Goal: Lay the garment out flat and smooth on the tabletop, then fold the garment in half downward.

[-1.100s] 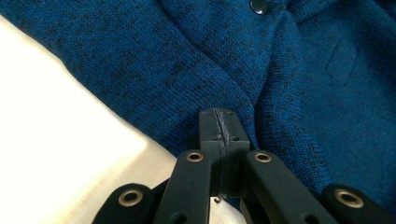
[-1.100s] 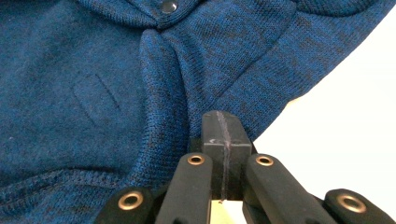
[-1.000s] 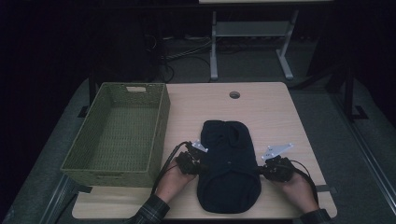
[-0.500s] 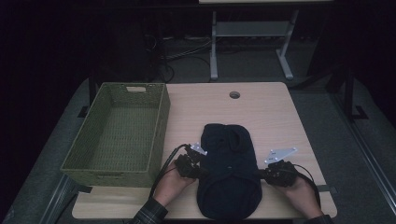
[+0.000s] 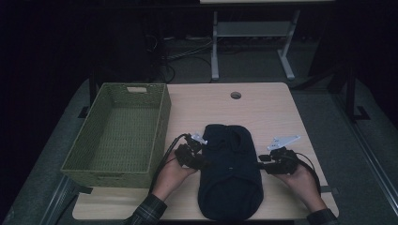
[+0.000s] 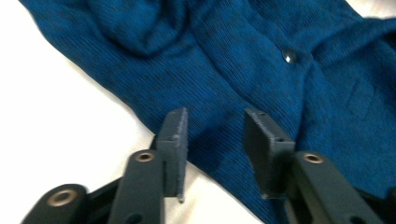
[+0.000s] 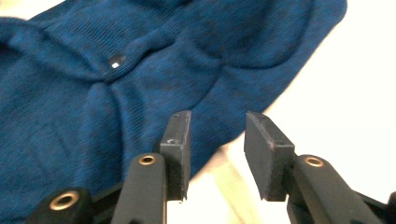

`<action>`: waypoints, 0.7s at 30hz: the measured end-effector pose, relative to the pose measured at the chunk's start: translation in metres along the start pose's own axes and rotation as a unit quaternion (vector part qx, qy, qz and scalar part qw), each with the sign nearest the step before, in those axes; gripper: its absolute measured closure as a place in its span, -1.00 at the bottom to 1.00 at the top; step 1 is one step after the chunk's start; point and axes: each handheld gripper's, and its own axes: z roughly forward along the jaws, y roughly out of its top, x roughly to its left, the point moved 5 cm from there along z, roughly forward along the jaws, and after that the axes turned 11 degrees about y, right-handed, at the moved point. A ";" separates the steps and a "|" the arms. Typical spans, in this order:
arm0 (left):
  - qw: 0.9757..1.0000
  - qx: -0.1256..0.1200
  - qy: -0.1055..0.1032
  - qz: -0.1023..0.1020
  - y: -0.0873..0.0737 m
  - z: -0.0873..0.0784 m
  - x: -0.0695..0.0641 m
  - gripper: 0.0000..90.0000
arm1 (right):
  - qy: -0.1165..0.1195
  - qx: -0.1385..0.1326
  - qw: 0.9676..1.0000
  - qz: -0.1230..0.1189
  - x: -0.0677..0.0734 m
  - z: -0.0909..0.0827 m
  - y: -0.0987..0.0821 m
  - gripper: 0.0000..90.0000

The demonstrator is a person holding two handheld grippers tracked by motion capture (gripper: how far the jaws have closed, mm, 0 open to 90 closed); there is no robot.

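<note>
A dark blue knitted garment (image 5: pixel 230 171) with a small button lies folded on the wooden table (image 5: pixel 263 108), near the front edge. My left gripper (image 5: pixel 204 164) hovers at its left edge, my right gripper (image 5: pixel 259 164) at its right edge. In the left gripper view the blue knit (image 6: pixel 224 70) lies under the left gripper (image 6: pixel 215 140), whose jaws have just been opening and stand apart with nothing pinched. In the right gripper view the right gripper (image 7: pixel 217 140) hangs over the hem of the garment (image 7: pixel 140 70); its jaws have also just been opening and hold nothing.
A green woven basket (image 5: pixel 162 126) stands empty on the left part of the table, close to my left hand. A round cable hole (image 5: pixel 235 95) sits at the back of the tabletop. A metal stand (image 5: pixel 248 42) is on the floor behind.
Both grippers let go of the garment's sides and lifted slightly away. The garment has settled flat on the table.
</note>
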 end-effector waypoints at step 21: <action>0.998 -0.037 0.029 -0.037 0.049 0.003 0.046 0.06 | -0.008 -0.034 0.999 0.022 -0.048 -0.014 0.053 0.19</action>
